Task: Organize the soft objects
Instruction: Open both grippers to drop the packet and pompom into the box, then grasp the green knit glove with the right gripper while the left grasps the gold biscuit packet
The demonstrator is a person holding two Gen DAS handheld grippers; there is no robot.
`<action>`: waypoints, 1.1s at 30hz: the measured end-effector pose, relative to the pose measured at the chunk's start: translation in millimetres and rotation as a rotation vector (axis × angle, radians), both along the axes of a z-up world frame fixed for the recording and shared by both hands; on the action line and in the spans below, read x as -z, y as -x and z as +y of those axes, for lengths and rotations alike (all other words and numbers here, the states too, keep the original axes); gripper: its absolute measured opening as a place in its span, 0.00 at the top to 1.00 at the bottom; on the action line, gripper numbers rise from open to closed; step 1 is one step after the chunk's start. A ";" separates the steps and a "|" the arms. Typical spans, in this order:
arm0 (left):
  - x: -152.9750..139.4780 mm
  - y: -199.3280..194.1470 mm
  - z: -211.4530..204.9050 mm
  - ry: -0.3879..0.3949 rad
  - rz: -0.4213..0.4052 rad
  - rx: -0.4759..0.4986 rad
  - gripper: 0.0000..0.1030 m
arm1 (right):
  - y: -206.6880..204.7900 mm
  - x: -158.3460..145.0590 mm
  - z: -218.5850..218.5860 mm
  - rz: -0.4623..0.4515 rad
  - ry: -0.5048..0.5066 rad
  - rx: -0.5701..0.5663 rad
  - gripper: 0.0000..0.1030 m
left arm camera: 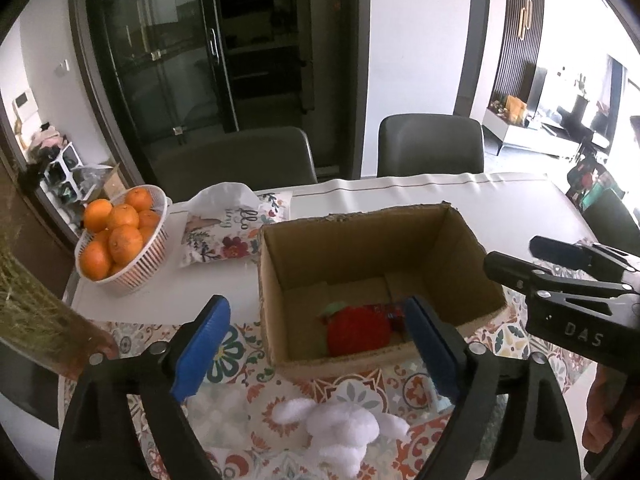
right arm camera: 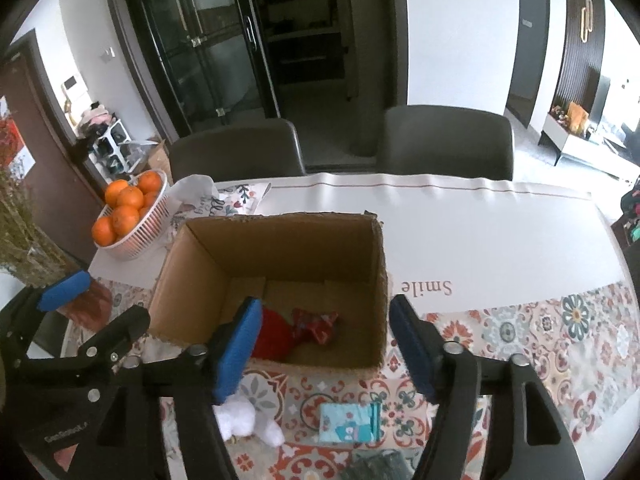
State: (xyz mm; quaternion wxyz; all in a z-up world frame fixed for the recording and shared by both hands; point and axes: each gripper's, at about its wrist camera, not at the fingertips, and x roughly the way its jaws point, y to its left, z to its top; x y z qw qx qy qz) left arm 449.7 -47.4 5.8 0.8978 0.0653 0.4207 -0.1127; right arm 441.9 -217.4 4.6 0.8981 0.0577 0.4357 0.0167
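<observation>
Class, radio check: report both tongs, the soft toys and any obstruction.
Left tongs open, empty. Right tongs open, empty. Red plush in cardboard box; white plush on the mat outside it. Nothing in the way.

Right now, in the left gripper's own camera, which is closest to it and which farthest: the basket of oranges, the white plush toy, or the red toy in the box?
1. White plush toy, just below the left gripper.
2. Red toy, inside the cardboard box.
3. Basket of oranges, far left.

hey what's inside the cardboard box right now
Inside the cardboard box lie a red plush toy and a red patterned fabric piece beside it. The near wall and blue gripper fingers cover part of the floor.
</observation>
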 end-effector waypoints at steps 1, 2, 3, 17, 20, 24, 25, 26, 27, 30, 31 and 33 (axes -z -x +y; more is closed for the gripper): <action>-1.9 3.8 -0.4 -0.003 -0.002 -0.001 0.08 | 4.4 -2.2 -0.7 -0.006 0.003 0.000 0.31; -3.1 7.1 -0.8 -0.003 -0.002 -0.002 0.07 | 8.9 -3.8 -1.5 -0.009 0.004 0.001 0.30; -5.3 13.4 -1.9 0.002 -0.001 -0.001 0.07 | 11.9 -4.9 -2.1 -0.011 0.005 0.004 0.29; 4.9 60.1 -0.9 0.007 0.077 -0.068 0.07 | 54.9 1.1 -10.1 0.026 0.095 0.039 0.22; 12.0 68.7 -0.2 -0.001 0.110 -0.085 0.07 | 62.2 8.1 -10.0 0.053 0.113 0.022 0.22; 20.7 80.8 -1.4 -0.015 0.142 -0.093 0.07 | 71.4 18.8 -11.2 0.089 0.120 0.007 0.22; 24.0 84.6 -2.2 -0.018 0.154 -0.093 0.07 | 73.8 21.7 -12.4 0.101 0.117 0.005 0.22; 26.3 86.9 -2.6 -0.018 0.163 -0.093 0.07 | 75.5 23.6 -12.8 0.107 0.115 0.005 0.22; 28.8 89.0 -2.9 -0.016 0.174 -0.094 0.07 | 78.3 26.6 -14.0 0.117 0.113 0.005 0.22; 36.1 96.2 -4.9 -0.015 0.205 -0.098 0.07 | 84.5 34.3 -15.0 0.146 0.107 0.001 0.22; 39.7 99.7 -5.8 -0.016 0.218 -0.099 0.07 | 87.7 38.0 -16.2 0.158 0.103 0.000 0.22; 45.6 103.8 -6.9 -0.015 0.241 -0.098 0.07 | 93.4 44.5 -16.8 0.178 0.098 0.000 0.22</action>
